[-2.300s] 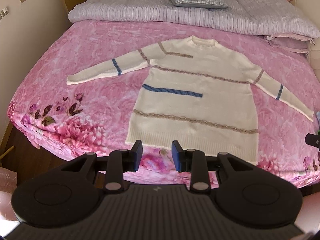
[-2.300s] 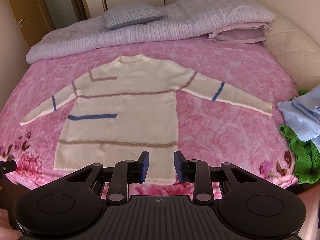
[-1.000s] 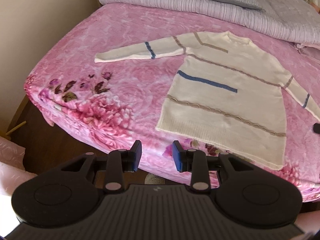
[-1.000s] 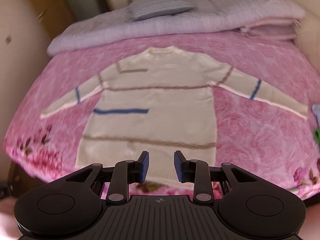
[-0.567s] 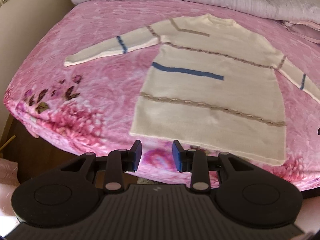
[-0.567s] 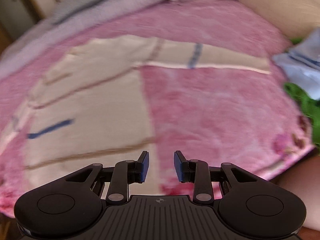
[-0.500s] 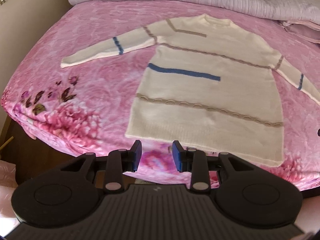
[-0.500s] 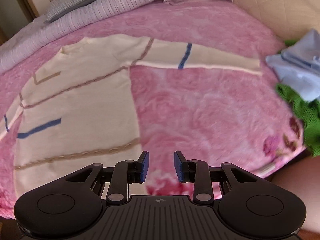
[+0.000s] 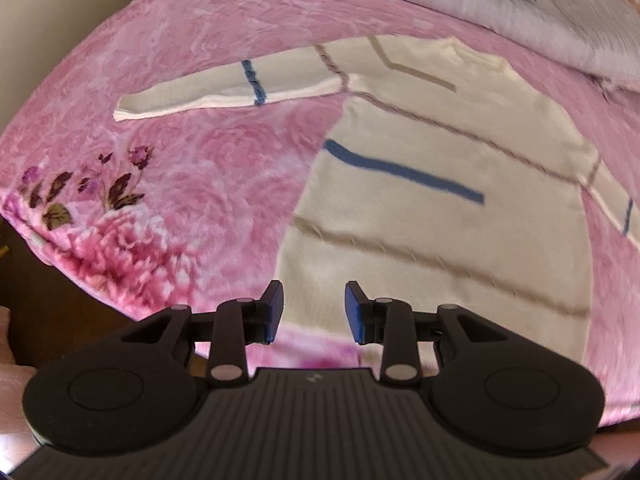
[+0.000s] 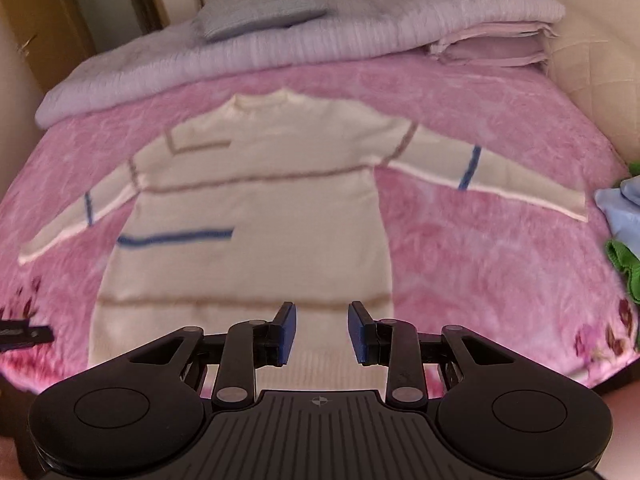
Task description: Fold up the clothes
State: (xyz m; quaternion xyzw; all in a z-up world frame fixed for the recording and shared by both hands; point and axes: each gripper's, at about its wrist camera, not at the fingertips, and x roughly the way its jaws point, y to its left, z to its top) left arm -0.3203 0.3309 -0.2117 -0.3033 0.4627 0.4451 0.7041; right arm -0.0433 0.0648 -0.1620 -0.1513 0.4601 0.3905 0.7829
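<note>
Cream sweater [image 10: 248,216] flat on pink blanket [image 9: 208,152], both claws [image 9: 314,312] [image 10: 322,332] apart, empty, above hem

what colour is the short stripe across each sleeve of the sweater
Blue on the cream sweater; the right wrist view shows both sleeve stripes.

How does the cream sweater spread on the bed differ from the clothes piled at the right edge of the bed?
The cream knitted sweater with blue and tan stripes lies flat, sleeves stretched out, in the middle of the pink floral blanket; the light blue garment and green knitted garment sit bunched in a heap at the blanket's right edge, only partly in view. The sweater is striped; the heaped pieces look plain. None is folded yet.
</note>
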